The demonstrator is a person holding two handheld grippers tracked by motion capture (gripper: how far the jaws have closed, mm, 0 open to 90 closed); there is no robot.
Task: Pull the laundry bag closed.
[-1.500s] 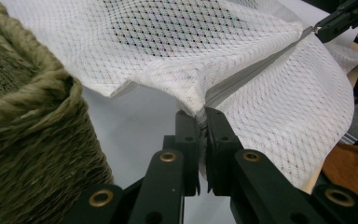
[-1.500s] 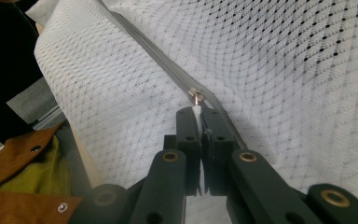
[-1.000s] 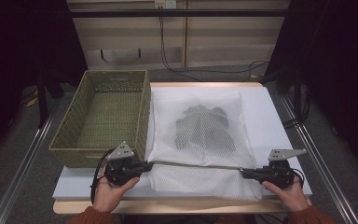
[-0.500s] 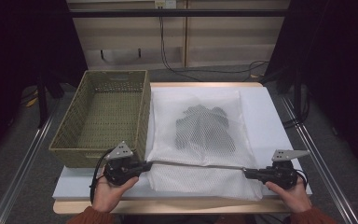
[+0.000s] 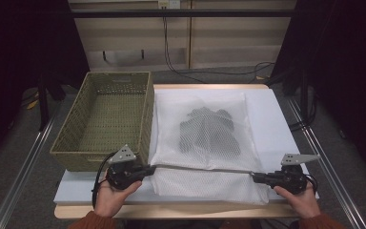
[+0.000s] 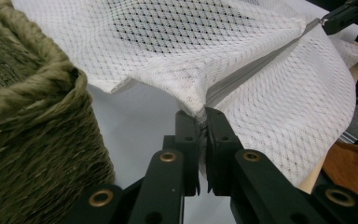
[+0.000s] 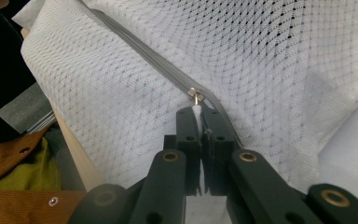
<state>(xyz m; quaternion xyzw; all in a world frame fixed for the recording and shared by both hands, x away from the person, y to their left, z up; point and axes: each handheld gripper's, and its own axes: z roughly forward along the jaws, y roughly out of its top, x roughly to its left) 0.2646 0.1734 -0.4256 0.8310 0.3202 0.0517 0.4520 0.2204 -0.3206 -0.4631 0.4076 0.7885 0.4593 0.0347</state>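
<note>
Basically nothing has moved over the last second. The white tabletop carries a woven basket at the left and, just beside it, a white mesh bag lying flat at centre with a dark garment inside. The bag's zipper runs taut along the near edge, same as before. Left tool is clenched on the fabric at the zipper's left end. Right tool is clenched on the white tab of the zipper pull at the right end. Judging from this, the slider sits at the end of its run, so the zip step looks finished.
</note>
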